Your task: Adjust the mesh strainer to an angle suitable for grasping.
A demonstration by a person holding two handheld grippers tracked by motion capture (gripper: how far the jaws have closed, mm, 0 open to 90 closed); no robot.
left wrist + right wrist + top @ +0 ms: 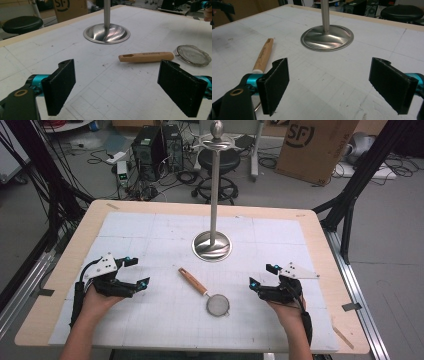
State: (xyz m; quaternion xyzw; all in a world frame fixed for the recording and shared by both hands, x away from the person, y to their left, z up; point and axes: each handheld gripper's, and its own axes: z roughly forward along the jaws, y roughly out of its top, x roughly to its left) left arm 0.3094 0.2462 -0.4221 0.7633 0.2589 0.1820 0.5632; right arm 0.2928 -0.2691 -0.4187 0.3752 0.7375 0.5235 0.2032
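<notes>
High view: wooden table (60,270) topped with a white gridded mat (150,320), marked with faint scuffs. Largest item on it is the steel stand (214,195), a tall pole rising from a round dished base at the mat's far centre, with a knob and flat arms at the top. The base sits well apart from both grippers.

Left gripper (137,272) rests at the mat's left side, held in the person's left hand (97,302), grey three-cornered plate on top. Jaws stand wide apart, nothing between them. Left gripper view confirms it: both black pads (61,87) bare, only mat in the gap.

Right gripper (263,276) sits at the mat's right side, held in the right hand (287,312). Jaws likewise spread wide and empty; right gripper view shows mat and stand base between the pads (275,85).

Small strainer (210,295) lies flat on the mat between the two grippers, nearer the front edge than the stand. Wooden handle points up and to the left, towards the stand side; round mesh bowl at the lower right end, closer to the right gripper. Touched by neither gripper. In the left gripper view the handle (146,57) lies crosswise beyond the jaws, mesh at its right end.
</notes>
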